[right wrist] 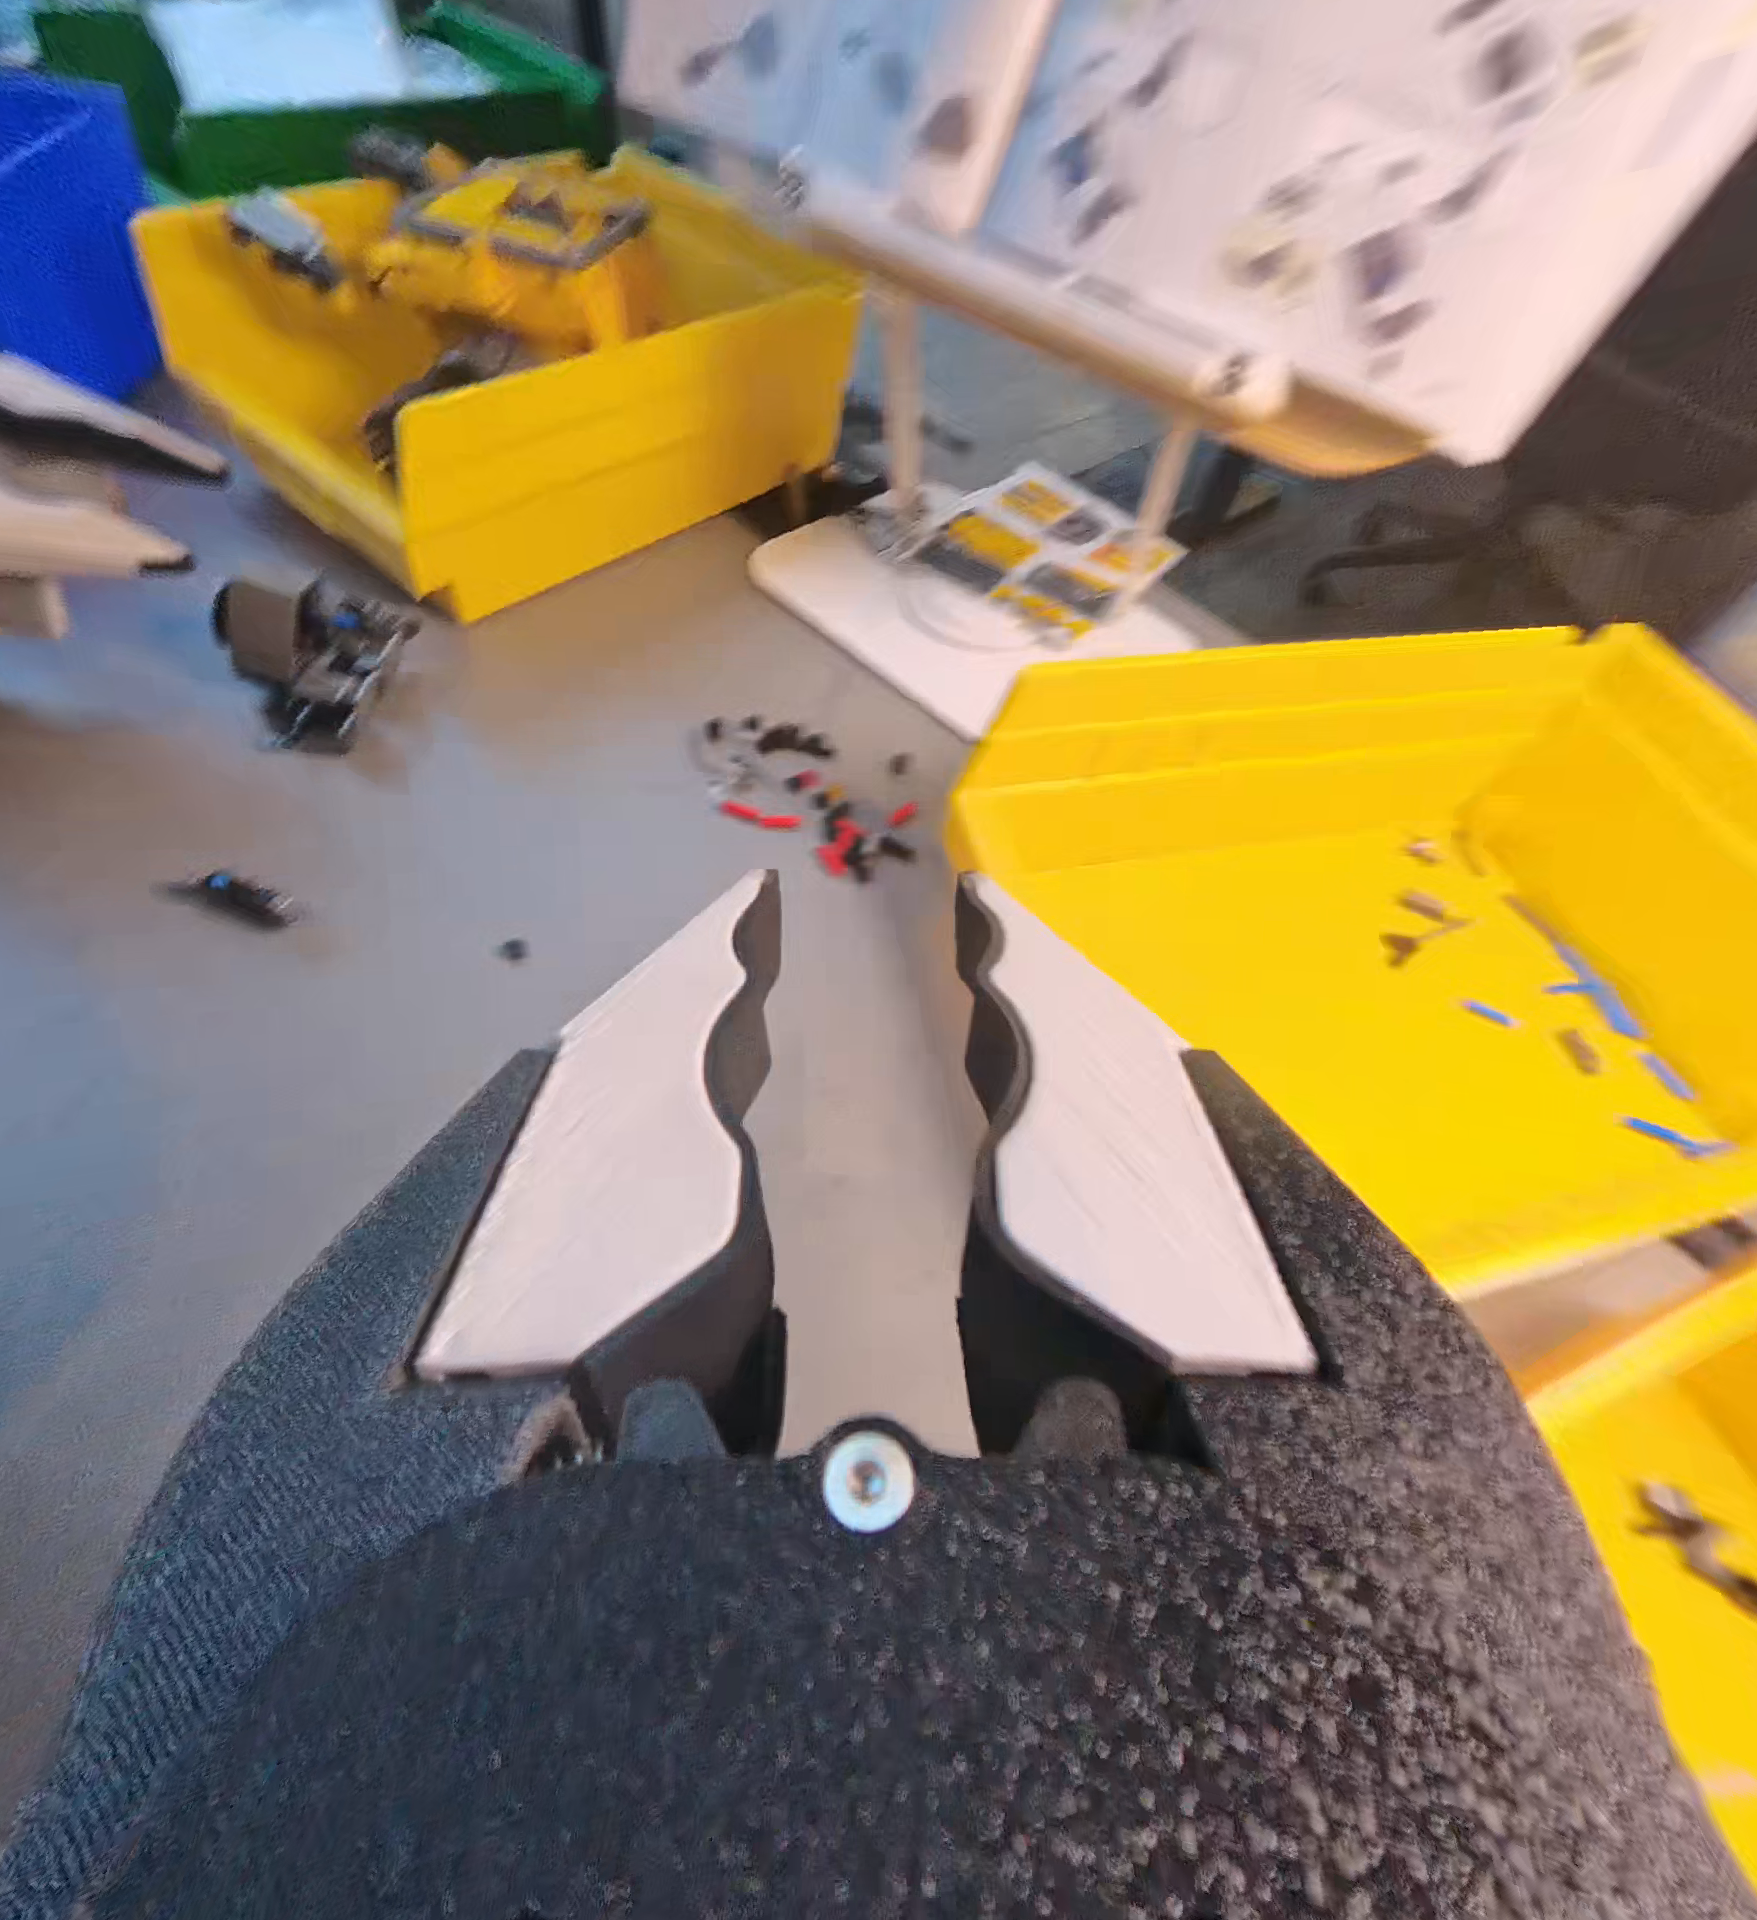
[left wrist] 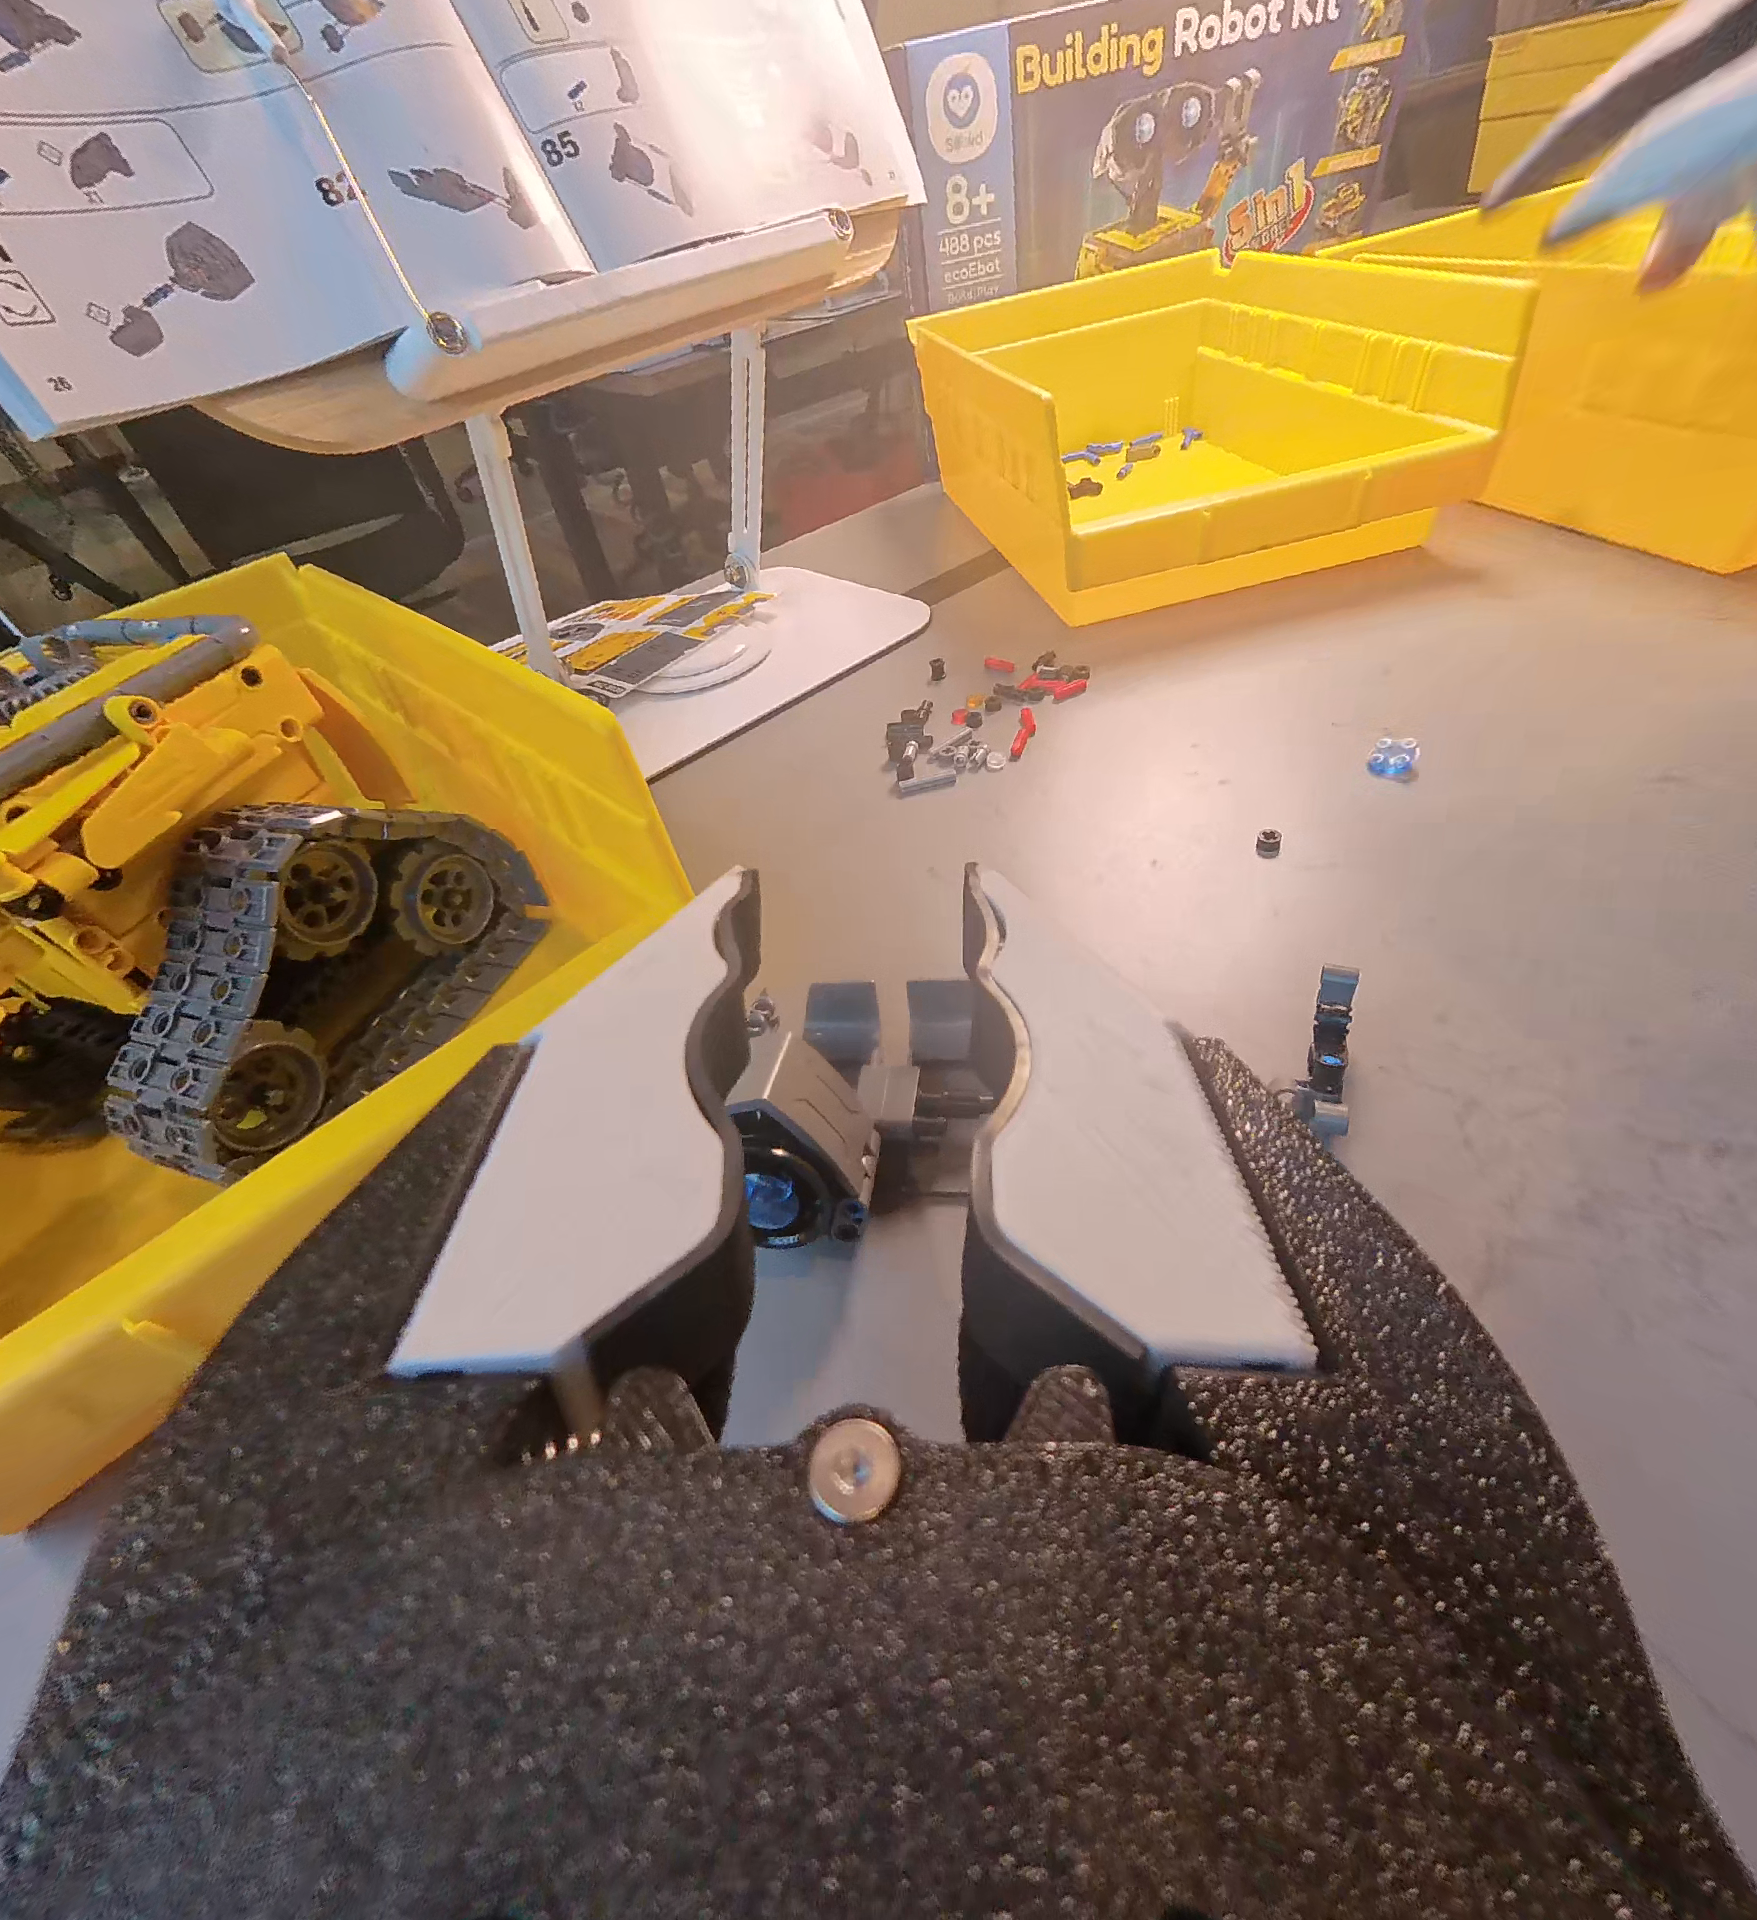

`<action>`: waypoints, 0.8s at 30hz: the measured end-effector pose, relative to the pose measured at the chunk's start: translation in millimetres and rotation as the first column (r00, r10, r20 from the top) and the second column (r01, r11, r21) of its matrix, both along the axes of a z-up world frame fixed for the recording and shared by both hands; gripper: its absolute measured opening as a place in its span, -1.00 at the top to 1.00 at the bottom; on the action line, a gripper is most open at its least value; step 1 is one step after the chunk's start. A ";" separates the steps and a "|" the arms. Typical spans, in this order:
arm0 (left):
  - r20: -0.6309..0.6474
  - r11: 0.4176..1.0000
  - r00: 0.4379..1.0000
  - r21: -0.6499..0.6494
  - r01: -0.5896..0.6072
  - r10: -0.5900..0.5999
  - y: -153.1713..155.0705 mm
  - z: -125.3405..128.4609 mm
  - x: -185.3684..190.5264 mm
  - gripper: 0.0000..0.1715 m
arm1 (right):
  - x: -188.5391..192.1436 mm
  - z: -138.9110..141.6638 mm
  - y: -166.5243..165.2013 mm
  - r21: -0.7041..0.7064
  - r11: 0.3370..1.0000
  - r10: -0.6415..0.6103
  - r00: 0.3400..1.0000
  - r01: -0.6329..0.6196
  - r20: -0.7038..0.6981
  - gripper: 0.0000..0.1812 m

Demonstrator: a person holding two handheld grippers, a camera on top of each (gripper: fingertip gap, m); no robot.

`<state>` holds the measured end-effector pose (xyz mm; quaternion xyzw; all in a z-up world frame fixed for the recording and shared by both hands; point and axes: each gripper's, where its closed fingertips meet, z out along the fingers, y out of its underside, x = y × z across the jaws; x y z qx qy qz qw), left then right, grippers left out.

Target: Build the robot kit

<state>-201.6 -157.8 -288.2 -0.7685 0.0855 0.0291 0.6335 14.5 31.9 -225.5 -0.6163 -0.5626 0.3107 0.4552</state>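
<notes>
Between the left gripper fingers, spread apart, grey block piece is sitting at twelve o'clock on bench; right gripper is hovering, fingers apart, holding nothing.

Both the left gripper and right gripper have fingers parted.

Yellow bin holds tracked brick vehicle. Instruction booklet on stand. Loose small parts on grey table.
</notes>
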 end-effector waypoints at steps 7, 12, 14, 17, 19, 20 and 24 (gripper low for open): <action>0.008 0.999 0.999 -0.002 0.034 -0.034 1.3 0.7 8.7 0.56 | 156.4 -36.8 184.5 -0.094 0.880 -0.399 0.832 0.465 0.385 0.70; 0.002 0.999 0.999 -0.006 0.035 -0.035 0.7 0.1 9.8 0.55 | 179.0 -119.9 204.0 -0.187 0.811 -0.364 0.728 0.555 0.580 0.67; 0.003 0.999 0.999 -0.006 0.033 -0.033 0.3 0.2 9.4 0.55 | 176.7 -128.7 203.5 -0.232 0.795 -0.348 0.733 0.561 0.584 0.67; 0.005 0.999 0.999 -0.006 0.033 -0.033 -0.1 0.3 8.9 0.55 | 177.9 -136.4 203.7 -0.249 0.786 -0.333 0.728 0.565 0.599 0.68; 0.006 0.999 0.999 -0.007 0.034 -0.034 0.1 0.3 9.0 0.55 | 179.5 -142.2 203.1 -0.254 0.783 -0.323 0.719 0.568 0.616 0.74; 0.005 0.999 0.999 -0.007 0.034 -0.034 0.1 0.3 9.2 0.55 | 180.3 -144.0 203.9 -0.242 0.786 -0.325 0.713 0.569 0.621 0.77; 0.001 0.999 0.999 -0.016 0.039 -0.039 -0.2 -0.9 10.4 0.55 | 182.2 -143.3 206.0 -0.214 0.798 -0.330 0.705 0.563 0.627 0.83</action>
